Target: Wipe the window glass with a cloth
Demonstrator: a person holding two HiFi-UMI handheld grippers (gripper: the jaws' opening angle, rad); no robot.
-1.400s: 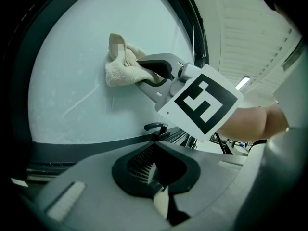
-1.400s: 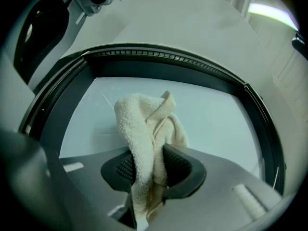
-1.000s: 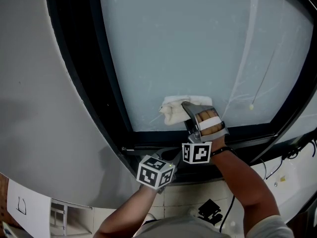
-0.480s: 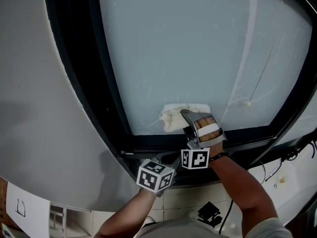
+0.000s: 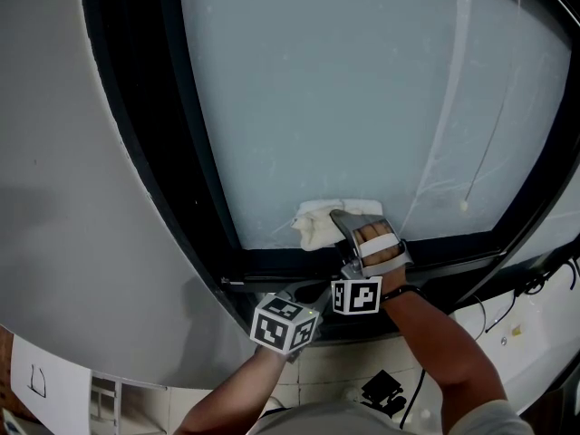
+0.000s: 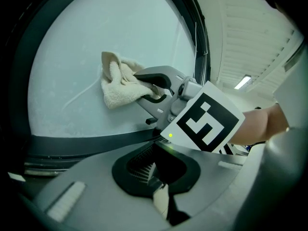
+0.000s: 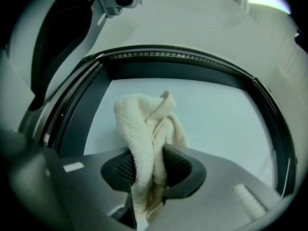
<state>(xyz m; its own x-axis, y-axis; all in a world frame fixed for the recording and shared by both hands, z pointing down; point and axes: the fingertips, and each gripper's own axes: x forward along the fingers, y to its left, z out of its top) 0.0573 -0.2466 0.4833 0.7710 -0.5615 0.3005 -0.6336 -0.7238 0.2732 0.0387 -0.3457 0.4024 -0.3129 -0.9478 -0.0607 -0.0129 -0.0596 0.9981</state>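
Window glass [image 5: 344, 89] fills most of the head view, pale and faintly streaked, set in a black frame [image 5: 204, 198]. The cloth [image 5: 317, 223] lies against the pane low down, just above the bottom rail of the frame. The right gripper [image 7: 153, 170] pinches it: its own view shows the pale towelling bunched upright between the two ribbed pads, with a loose fold hanging down past them. The left gripper [image 6: 155, 170] hangs lower, near the bottom rail, with its jaws pressed together on nothing and taking no part in the wiping

The likeliest trouble is the grip. Only a narrow gathered part of the cloth sits between the pads, so a firm drag across the pane could pull it out, and it would then drop behind the rail. Because the cloth is wadded and not spread, little of it meets the pane, so a stroke may leave unwiped strips. If the bunch shifts aside, the hard upper jaw could rub bare on the pane. So close to the rail, a downward stroke may snag the hanging fold. A thin cord with a bead [image 5: 464, 207] hangs to the right, and a wide sweep that way could catch it
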